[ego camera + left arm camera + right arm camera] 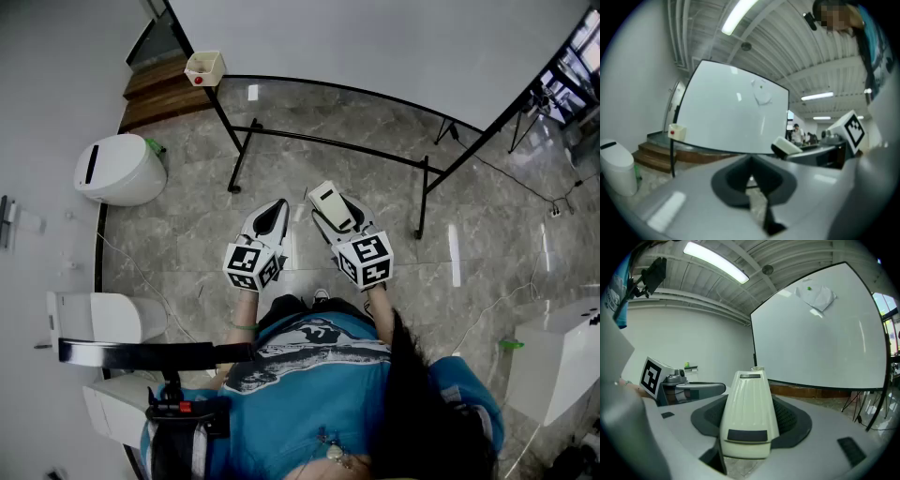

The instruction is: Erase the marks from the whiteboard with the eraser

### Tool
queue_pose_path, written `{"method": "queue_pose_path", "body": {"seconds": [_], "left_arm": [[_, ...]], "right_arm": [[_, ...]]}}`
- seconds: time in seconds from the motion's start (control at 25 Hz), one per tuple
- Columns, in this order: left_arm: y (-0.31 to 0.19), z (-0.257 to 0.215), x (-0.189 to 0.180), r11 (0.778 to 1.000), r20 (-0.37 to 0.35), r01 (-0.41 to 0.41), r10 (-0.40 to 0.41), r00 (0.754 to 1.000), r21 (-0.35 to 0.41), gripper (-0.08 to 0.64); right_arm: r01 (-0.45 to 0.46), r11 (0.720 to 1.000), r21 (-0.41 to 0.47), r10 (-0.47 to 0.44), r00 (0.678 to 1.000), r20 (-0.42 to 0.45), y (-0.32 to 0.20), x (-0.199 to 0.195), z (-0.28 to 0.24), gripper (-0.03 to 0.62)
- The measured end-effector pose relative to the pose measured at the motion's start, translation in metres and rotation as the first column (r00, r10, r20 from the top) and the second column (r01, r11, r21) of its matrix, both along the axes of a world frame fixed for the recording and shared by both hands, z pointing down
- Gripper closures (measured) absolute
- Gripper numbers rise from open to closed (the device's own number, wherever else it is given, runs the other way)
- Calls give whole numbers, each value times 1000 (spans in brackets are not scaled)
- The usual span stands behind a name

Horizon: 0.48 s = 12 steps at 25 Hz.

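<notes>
The whiteboard [375,37] stands on a black frame ahead of me, tilted, and also shows in the left gripper view [731,117] and the right gripper view [820,343]. High on it is a pale smudged patch [819,297] with a small green dot. My right gripper [330,212] is shut on a cream eraser [334,204], which lies lengthwise between the jaws [749,413]. My left gripper [273,214] hangs beside it, shut and holding nothing [751,174]. Both are held low, well short of the board. The eraser [786,146] also peeks into the left gripper view.
A small white box [204,67] with a red dot hangs on the board frame's left end. A white round bin [117,169] and wooden steps [164,89] lie at left. White cabinets [553,356] flank me, cables cross the marble floor, and a tripod [525,122] stands at right.
</notes>
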State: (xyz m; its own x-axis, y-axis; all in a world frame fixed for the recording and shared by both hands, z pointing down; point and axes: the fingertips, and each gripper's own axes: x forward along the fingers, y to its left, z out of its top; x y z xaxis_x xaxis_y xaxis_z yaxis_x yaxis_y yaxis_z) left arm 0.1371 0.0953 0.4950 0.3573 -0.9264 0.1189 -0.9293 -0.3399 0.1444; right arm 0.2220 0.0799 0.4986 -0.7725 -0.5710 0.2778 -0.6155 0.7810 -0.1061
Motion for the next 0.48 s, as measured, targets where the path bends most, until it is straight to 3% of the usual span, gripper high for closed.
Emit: {"method": "queue_pose_path", "body": {"seconds": [0.48], "left_arm": [[-8, 10, 2, 998, -9, 54, -54, 998, -23, 555]], "right_arm": [[58, 997, -42, -58, 998, 0, -14, 2, 15, 330]]}}
